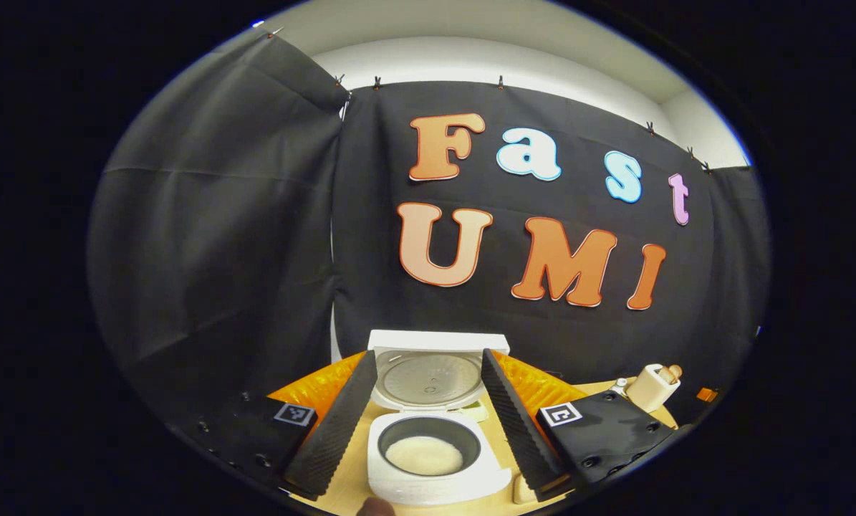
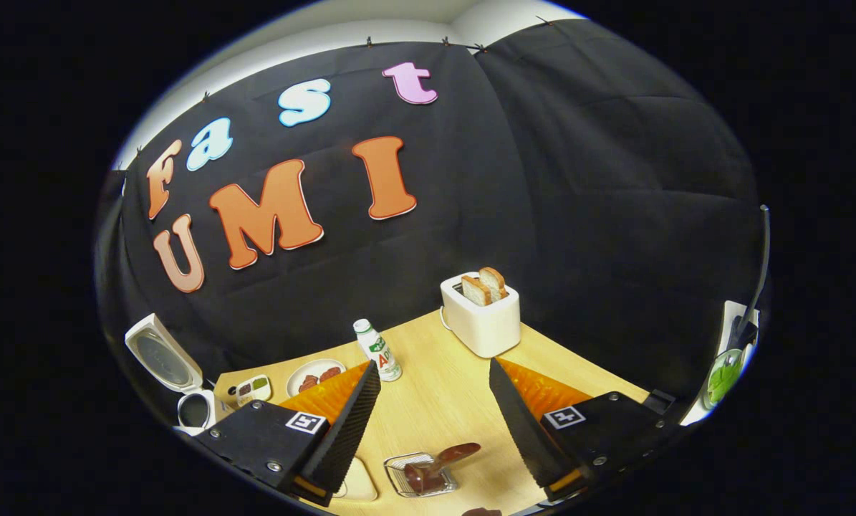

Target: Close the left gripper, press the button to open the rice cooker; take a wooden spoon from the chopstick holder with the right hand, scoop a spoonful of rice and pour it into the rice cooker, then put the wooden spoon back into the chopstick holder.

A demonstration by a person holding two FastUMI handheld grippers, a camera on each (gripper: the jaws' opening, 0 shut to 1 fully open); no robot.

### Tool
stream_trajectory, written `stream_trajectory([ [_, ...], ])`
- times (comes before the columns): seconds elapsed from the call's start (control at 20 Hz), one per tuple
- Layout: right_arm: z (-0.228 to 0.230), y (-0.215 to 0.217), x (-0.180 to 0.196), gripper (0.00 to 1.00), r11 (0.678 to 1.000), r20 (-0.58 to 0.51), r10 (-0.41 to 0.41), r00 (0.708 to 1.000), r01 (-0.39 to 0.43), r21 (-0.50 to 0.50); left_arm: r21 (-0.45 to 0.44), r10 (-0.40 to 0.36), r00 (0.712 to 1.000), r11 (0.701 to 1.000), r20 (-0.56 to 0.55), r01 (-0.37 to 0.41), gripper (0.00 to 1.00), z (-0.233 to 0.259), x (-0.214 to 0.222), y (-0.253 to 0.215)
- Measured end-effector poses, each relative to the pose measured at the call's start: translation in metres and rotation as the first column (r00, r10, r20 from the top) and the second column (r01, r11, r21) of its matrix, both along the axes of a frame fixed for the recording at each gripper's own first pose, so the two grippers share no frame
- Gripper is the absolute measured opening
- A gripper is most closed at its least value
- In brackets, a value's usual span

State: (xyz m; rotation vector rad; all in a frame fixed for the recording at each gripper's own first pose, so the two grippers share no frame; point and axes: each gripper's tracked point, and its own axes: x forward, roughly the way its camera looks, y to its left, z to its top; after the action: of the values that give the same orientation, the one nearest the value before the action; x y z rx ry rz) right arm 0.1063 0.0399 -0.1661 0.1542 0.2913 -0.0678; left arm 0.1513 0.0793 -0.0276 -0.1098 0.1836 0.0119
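— Currently listed? Rice cooker [image 1: 428, 430]: lid raised, rice seen inside, framed between the spread fingers of the left gripper [image 1: 428, 423].

— Noted. Right gripper [image 2: 435, 423]: likewise spread, nothing grasped; wooden spoon [image 2: 438, 462] seen in the chopstick holder [image 2: 399, 476] below.

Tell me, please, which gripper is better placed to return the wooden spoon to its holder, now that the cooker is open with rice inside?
The right gripper, probably. Its open fingers frame the wooden spoon lying in the wire chopstick holder just ahead. The left gripper faces the open rice cooker instead.
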Motion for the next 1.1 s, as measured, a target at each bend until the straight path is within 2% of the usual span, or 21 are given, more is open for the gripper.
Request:
stream_trajectory([
  [0.2,0.033,0.023,-0.004,0.95,0.996,0.059,0.040,0.997,-0.044,0.073,-0.031,-0.023,1.000,0.999,-0.020,0.023,0.98,0.011,0.044,-0.021],
  [0.4,0.044,0.027,-0.008,0.95,0.995,0.084,0.064,0.994,-0.070,0.069,-0.034,-0.024,0.998,0.999,-0.063,0.022,0.98,0.005,0.102,-0.032],
  [0.6,0.037,0.022,-0.011,0.95,0.994,0.076,0.054,0.996,-0.061,0.095,-0.020,-0.005,0.993,1.000,-0.120,0.003,0.98,-0.017,0.159,-0.031],
  [0.8,0.020,0.014,-0.014,0.95,0.992,0.050,0.027,0.998,-0.033,0.124,-0.010,-0.022,0.977,1.000,-0.213,0.021,0.99,-0.048,0.201,-0.032],
  [0.95,0.004,0.012,-0.017,0.95,0.990,0.018,0.019,1.000,-0.021,0.139,0.036,-0.009,0.961,0.999,-0.278,0.020,0.98,-0.071,0.223,-0.025],
  [1.1,-0.008,0.012,-0.021,0.95,0.989,-0.009,0.016,1.000,-0.015,0.147,0.035,0.008,0.942,0.999,-0.335,0.003,0.99,-0.095,0.231,-0.018],
])
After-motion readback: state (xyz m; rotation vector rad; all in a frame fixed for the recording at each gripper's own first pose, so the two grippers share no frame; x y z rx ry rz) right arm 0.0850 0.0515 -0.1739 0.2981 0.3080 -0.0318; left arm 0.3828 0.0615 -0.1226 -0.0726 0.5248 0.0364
